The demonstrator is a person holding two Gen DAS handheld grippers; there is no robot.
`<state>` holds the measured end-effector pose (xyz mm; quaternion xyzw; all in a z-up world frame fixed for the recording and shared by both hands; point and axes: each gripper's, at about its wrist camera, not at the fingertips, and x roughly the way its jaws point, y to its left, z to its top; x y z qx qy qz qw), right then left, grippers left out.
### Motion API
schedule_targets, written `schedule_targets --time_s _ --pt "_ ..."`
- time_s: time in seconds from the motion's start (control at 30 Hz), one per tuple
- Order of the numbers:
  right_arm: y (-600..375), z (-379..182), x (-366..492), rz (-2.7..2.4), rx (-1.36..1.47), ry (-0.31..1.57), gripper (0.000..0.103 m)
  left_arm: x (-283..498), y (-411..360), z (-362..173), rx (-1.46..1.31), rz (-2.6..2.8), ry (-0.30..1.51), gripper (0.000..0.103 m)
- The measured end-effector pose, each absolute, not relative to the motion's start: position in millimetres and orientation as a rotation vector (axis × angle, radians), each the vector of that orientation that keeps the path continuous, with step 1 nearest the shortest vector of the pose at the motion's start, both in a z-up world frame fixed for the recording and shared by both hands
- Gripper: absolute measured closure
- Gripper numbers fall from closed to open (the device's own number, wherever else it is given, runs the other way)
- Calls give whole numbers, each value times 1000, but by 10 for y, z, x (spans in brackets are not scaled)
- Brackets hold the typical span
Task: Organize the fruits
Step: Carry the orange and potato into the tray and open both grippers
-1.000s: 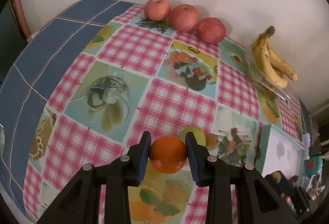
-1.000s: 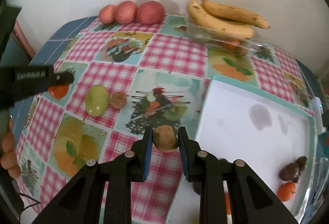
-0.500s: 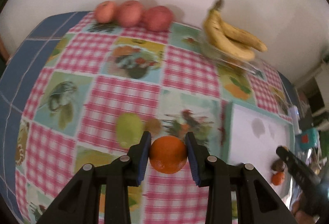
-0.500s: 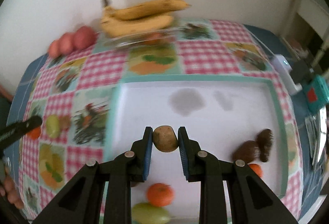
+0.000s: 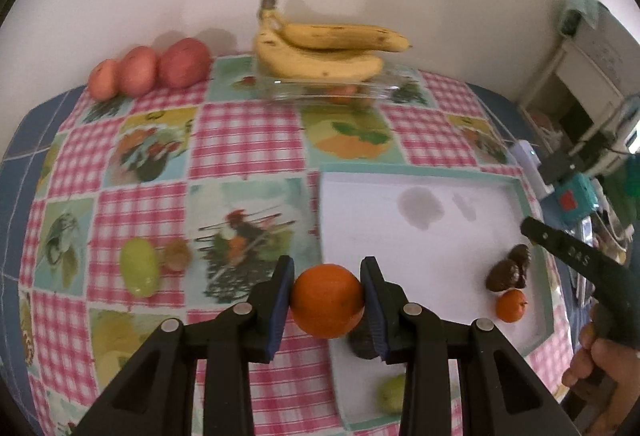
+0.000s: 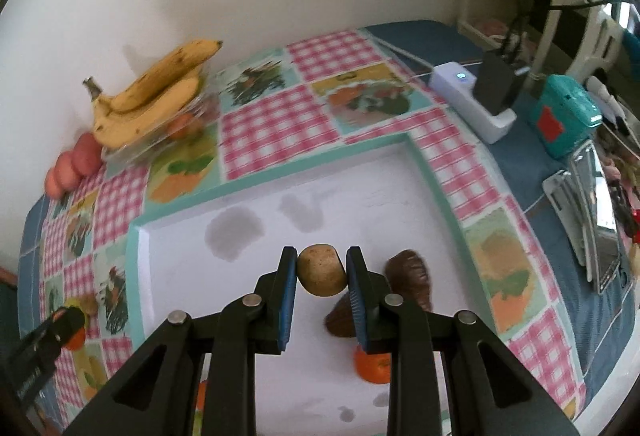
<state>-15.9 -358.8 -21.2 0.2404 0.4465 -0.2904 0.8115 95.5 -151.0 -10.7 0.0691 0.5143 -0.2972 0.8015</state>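
Left wrist view: left gripper (image 5: 327, 302) is seen clamped on an orange (image 5: 327, 300), both pads pressed to its sides, held over the tray's (image 5: 420, 172) 9 o'clock rim. A green fruit (image 5: 139, 272) and a small brown one (image 5: 177, 254) are seen on the tablecloth (image 5: 244, 140) at 9 o'clock. Bananas (image 5: 324, 52) are seen at 12 o'clock.
Right wrist view: right gripper (image 6: 321, 274) is seen closed on a tan kiwi-like fruit (image 6: 321, 269), held above the tray, with dark brown fruits (image 6: 408, 276) and a mandarin (image 6: 374, 366) at 4 o'clock.
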Motion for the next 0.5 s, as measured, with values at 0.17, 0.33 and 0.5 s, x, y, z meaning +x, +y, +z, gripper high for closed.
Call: schedule_targets --time_s 0.17,0.33,0.5 --pt "-3644 -216 -194 -633 517 933 77 868 -1648 -157 180 -674 1083 66" --pt "-3711 -314 -172 -636 536 918 77 754 -1807 -241 222 -705 1065 66" --pt "-3768 -427 -155 -646 504 917 77 670 -1975 -385 267 -740 1061 66"
